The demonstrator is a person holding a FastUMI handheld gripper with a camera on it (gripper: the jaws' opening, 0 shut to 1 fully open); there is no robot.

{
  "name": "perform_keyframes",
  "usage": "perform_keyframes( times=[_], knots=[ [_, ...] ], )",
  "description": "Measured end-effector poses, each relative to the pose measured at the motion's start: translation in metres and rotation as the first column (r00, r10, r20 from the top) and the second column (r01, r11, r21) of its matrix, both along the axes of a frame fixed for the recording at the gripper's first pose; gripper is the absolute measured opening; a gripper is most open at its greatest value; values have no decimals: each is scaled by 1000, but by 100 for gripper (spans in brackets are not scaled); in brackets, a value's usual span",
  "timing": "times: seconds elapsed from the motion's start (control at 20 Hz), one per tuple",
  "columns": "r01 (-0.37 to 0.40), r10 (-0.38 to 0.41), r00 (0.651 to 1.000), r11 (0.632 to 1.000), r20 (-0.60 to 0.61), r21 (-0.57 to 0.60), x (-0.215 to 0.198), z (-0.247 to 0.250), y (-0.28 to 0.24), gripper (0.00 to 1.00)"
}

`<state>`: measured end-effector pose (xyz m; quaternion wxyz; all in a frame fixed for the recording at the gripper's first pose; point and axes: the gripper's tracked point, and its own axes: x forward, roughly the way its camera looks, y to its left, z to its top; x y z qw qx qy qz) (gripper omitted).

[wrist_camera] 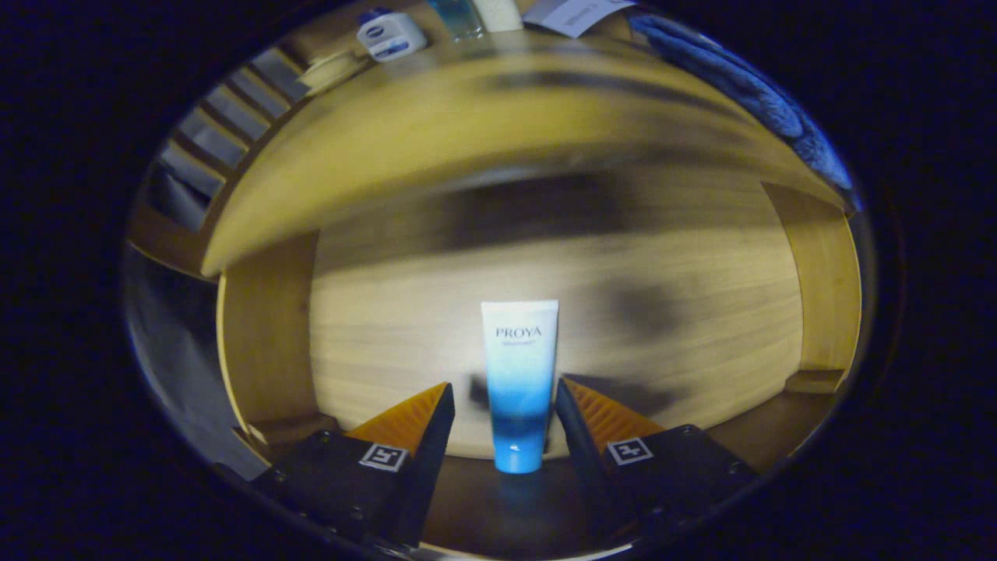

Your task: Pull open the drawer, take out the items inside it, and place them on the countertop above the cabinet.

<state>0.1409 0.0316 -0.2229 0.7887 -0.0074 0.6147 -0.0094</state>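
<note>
A handheld gripper (504,405) points into an open wooden drawer (265,343), seen from just above its near edge. The gripper's two fingers (413,425) are black with orange ribbed inner pads, and each carries a small square black-and-white marker. They stand spread apart, released, with nothing pressed between them.

Between the fingers stands a cosmetic tube (519,386), upright on its cap. It is white at the top and fades through pale blue to deep blue at the cap. A narrow gap shows on each side of the tube, so neither pad touches it. The tube rests near the front of the drawer, on the pale wood of the drawer floor, which stretches away beyond it. A soft dark shadow lies on the floor to the right of the tube.

The drawer's side walls rise to the left and right of the fingers. Above and beyond the drawer runs the blurred wooden front edge of the cabinet top, the surface (467,117).

On that surface, at the far side, sit a white jar with a blue label (391,34), the base of a clear bluish bottle (458,17), a white container (498,12) just right of it, and a pale card (575,14). A blue towel (748,86) lies along the far right of the surface. To the far left are wooden slats (226,117).
</note>
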Motion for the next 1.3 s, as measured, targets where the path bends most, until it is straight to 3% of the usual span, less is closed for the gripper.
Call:
perform_keyframes(
  times=[0.2, 0.35, 0.55, 0.9, 1.25, 1.3],
  knots=[
    [-38, 40, 997, 999, 70, -31, 14, 0, 3, 44],
    [-36, 43, 977, 999, 208, -36, 35, 29, -2, 35],
    [-75, 72, 944, 997, 323, -1, 45, 79, -9, 35],
    [-72, -14, 873, 985, 488, 158, 11, 116, -4, 35],
    [-100, -5, 632, 991, 775, 88, 23, 184, -14, 35],
    [-104, 8, 613, 992, 790, 71, 27, 193, -14, 34]
  ],
)
